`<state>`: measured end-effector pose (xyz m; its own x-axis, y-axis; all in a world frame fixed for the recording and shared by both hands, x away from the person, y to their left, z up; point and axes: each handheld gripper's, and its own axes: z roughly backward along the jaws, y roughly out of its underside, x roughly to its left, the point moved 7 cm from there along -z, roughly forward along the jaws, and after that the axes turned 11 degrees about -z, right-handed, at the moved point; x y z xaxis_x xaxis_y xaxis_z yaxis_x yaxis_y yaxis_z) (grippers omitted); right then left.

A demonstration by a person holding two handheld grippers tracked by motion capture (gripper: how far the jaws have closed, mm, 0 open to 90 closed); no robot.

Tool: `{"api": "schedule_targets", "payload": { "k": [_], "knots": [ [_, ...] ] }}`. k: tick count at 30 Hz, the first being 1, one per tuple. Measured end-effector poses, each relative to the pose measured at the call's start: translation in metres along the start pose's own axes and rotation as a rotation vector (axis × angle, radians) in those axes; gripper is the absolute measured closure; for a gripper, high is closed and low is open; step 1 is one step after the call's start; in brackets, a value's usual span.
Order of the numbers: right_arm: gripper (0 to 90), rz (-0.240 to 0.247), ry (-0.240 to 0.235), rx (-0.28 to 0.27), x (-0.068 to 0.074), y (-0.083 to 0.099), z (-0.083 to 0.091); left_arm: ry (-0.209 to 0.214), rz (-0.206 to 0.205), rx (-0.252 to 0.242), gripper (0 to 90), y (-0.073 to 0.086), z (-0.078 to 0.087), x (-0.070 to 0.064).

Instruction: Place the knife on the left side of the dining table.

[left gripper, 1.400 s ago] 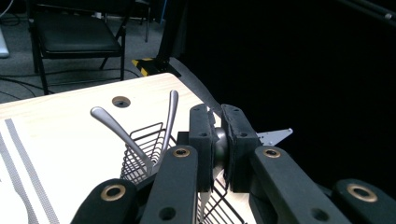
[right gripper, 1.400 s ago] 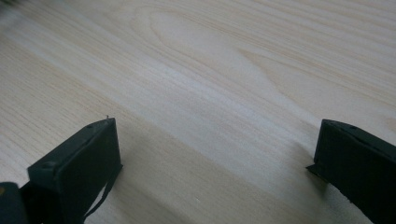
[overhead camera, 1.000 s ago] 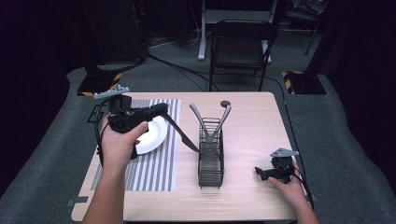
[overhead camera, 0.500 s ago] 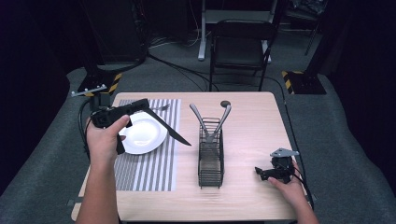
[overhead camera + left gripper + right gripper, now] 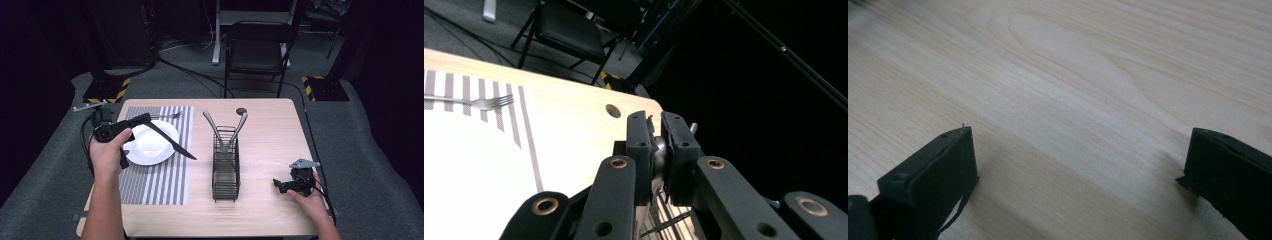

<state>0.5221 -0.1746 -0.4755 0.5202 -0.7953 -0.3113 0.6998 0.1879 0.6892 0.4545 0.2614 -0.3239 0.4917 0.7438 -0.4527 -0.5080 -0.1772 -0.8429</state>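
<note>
The thing in work seems to be a long, thin, dark utensil (image 5: 172,144), probably a table knife, though I cannot tell it for sure. It hangs in the air, slanting down over the white plate (image 5: 150,161) toward the wire rack (image 5: 226,172). The left tongs (image 5: 147,120) are clamped on one end of it; in the left gripper view a rounded grey metal part sits between the two pads.

I judge it stiff, light and smooth, so it may turn or slip in such a narrow grip. A hold nearer its middle would be more steady.

Under the plate lies a striped mat (image 5: 160,185), with a fork (image 5: 167,116) at its far edge. Two grey handles stand crossed in the rack. The right tongs (image 5: 278,184) rest low on the bare wooden tabletop (image 5: 270,135), wide apart and holding nothing.
</note>
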Motion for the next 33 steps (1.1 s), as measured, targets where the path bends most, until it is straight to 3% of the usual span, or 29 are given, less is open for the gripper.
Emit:
{"api": "schedule_targets", "payload": {
  "k": [9,23,33],
  "knots": [
    [0.0,0.001,0.003,-0.001,0.0,0.0,0.0,-0.028,0.02,0.016,83.4,0.02,-0.002,0.02],
    [0.0,0.0,0.0,-0.001,0.0,0.0,0.0,-0.107,0.026,0.035,83.1,0.04,0.003,0.045],
    [0.0,0.009,0.007,-0.009,-0.001,0.0,0.0,-0.112,0.053,0.05,83.2,0.054,0.002,0.056]
  ]
}}
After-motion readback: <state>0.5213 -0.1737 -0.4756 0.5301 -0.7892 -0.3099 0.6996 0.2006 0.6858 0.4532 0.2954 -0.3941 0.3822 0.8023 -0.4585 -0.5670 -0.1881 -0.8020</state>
